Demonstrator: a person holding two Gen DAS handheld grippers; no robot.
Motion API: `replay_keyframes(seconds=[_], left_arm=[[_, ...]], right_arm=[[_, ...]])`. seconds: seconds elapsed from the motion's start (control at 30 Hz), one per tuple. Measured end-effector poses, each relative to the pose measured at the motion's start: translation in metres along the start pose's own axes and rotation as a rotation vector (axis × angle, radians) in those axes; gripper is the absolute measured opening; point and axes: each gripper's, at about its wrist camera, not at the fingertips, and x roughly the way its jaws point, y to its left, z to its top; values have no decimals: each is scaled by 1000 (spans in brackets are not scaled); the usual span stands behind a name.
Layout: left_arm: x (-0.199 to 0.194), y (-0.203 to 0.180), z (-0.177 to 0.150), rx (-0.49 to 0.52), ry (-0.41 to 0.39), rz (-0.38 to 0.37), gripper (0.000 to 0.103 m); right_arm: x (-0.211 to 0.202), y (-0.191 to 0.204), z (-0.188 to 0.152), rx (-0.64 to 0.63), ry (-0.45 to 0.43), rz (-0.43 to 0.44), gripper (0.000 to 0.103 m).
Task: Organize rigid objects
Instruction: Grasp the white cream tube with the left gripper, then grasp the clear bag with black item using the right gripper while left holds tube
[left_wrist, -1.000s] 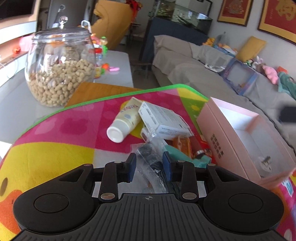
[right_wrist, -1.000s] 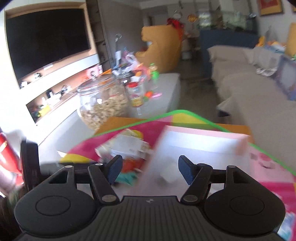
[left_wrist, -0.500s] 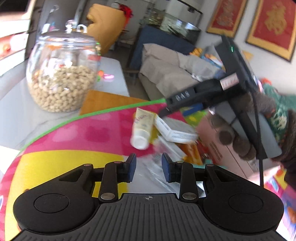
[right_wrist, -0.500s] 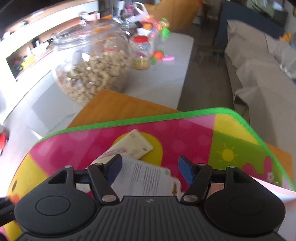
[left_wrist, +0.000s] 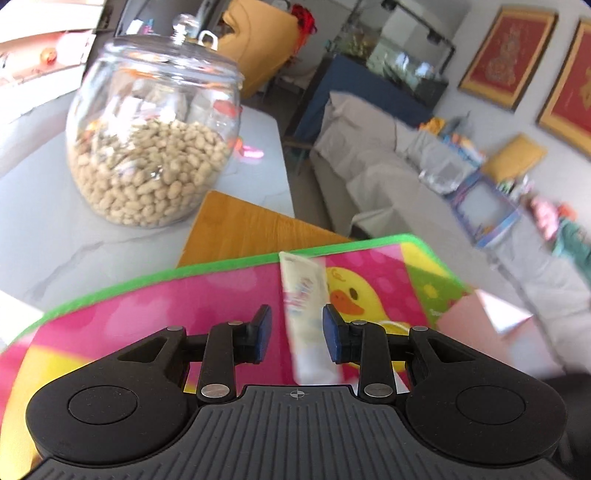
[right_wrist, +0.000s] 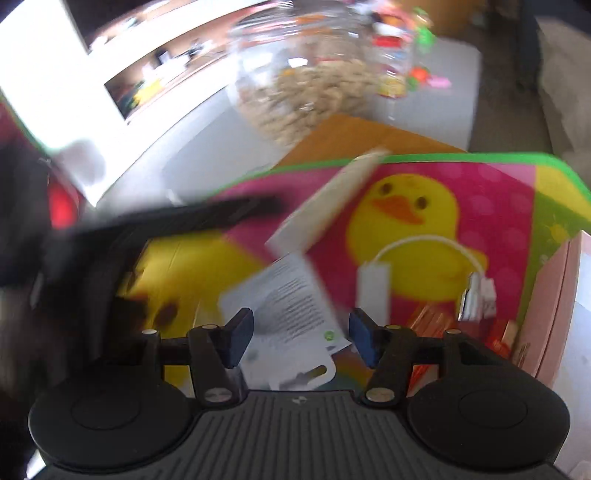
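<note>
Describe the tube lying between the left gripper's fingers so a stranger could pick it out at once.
Start at the bright play mat with the yellow duck, below the big glass jar of peanuts. Near the mat's green far edge, just left of the duck's beak, lies the tube, lengthwise between the open fingers of the left gripper. It is the only long, flat-ended cream tube with colourful print; the white box nearby is rectangular, with black text.
</note>
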Motion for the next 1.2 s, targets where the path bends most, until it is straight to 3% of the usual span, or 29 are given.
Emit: replay_keyframes(seconds=[0.23, 0.4, 0.63, 0.9, 1.03, 1.13, 1.2], left_arm=[[54, -35, 13, 125, 147, 37, 34], [58, -46, 10, 204, 135, 85, 30], [1, -17, -21, 209, 116, 90, 28], [-70, 27, -58, 49, 95, 56, 27], [-90, 26, -75, 28, 93, 40, 27], [-102, 22, -89, 17, 85, 39, 27], [-109, 14, -98, 30, 87, 43, 27]], right_arm=[[-30, 23, -44, -102, -111, -52, 61], [-48, 34, -79, -150, -174, -69, 61], [-71, 41, -99, -176, -227, -78, 62], [-67, 71, -111, -165, -269, 3, 61], [-49, 86, -102, -179, -285, -4, 53], [-33, 85, -99, -154, -207, -52, 29], [-39, 80, -107, -127, -199, -50, 25]])
